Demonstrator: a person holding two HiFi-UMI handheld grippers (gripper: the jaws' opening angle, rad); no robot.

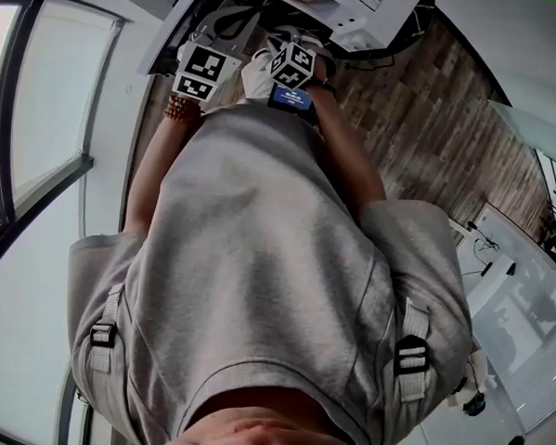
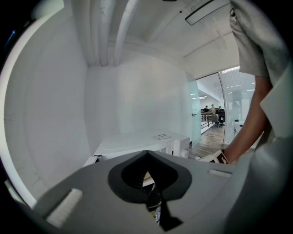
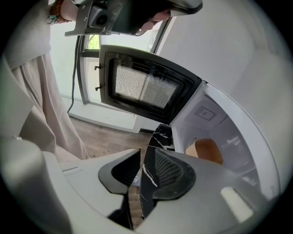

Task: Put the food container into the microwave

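Right gripper point(image 3: 147, 157) has its jaws drawn narrow & clamped on a thin black veined piece point(image 3: 158, 137), curved at its upper edge. I take this for the rim or lid of the food container, but can't be sure from here. It stands just in front of the microwave point(image 3: 233, 114), not yet inside. The door point(image 3: 142, 87) is swung open to the left of the cavity. Inside the cavity sits an orange-brown thing point(image 3: 206, 153); what it is I can't tell.

Left gripper point(image 2: 147, 160) has its jaws together w/ nothing between them. It points away, toward a white wall, so it gives no support to the load.

What could go wrong, in my judgement:
- The grip is only on a thin edge, so the piece may tilt or slip out if the wrist turns too fast
- The piece may knock the door or the cavity frame on the way in, b/c the approach is at an angle
- The orange-brown thing takes room inside, so the load could bump it or land crooked
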